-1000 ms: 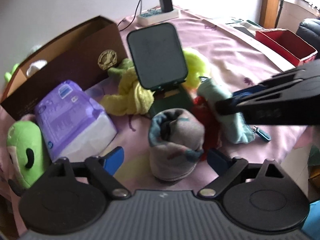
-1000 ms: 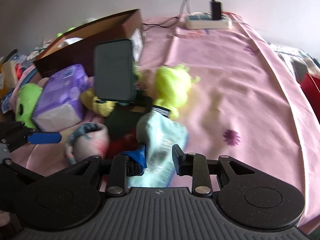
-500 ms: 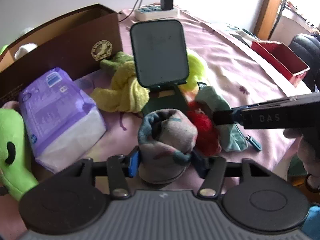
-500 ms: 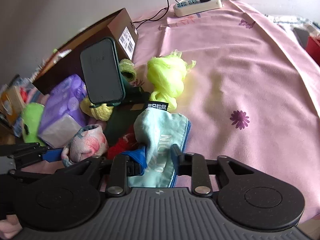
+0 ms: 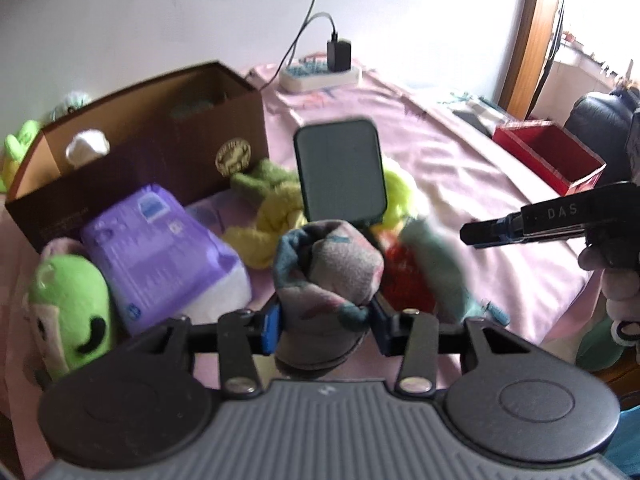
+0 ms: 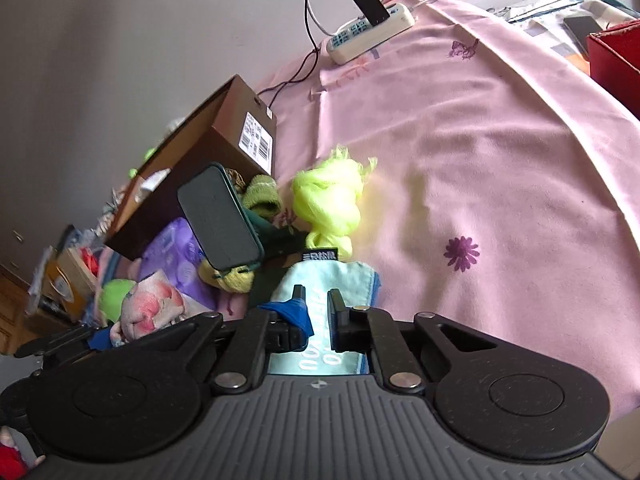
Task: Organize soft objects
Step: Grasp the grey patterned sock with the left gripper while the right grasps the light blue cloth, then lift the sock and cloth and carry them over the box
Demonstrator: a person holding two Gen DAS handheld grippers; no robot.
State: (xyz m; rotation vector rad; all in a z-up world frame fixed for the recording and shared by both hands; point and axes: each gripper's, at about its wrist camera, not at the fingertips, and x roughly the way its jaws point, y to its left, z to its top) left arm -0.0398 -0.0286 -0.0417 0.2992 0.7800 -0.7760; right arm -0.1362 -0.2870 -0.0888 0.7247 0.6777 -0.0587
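A rolled grey, pink and teal sock (image 5: 328, 268) sits between the blue pads of my left gripper (image 5: 326, 320), just above the pink cloth. The jaws are closing and both pads press into the sock's sides. In the right wrist view the sock (image 6: 148, 308) shows at the lower left. My right gripper (image 6: 316, 320) stands with a narrow gap, pinching a light-blue lettered pouch (image 6: 340, 276). The pouch (image 5: 436, 268) is blurred beside the right gripper (image 5: 480, 236) in the left wrist view. An open brown box (image 5: 160, 152) stands at the back left.
A dark phone stand (image 5: 340, 172) rises behind the sock. Around it lie a purple tissue pack (image 5: 160, 248), a green plush (image 5: 76, 304), a yellow towel (image 5: 276, 216), neon yarn (image 6: 328, 200) and red yarn (image 5: 400, 280). A power strip (image 5: 320, 76) and a red box (image 5: 548, 156) sit farther off.
My left jaws went from wide open to closed on the sock, and it rose off the cloth. The right gripper rolled, its jaws narrowed, and the pouch turned with it.
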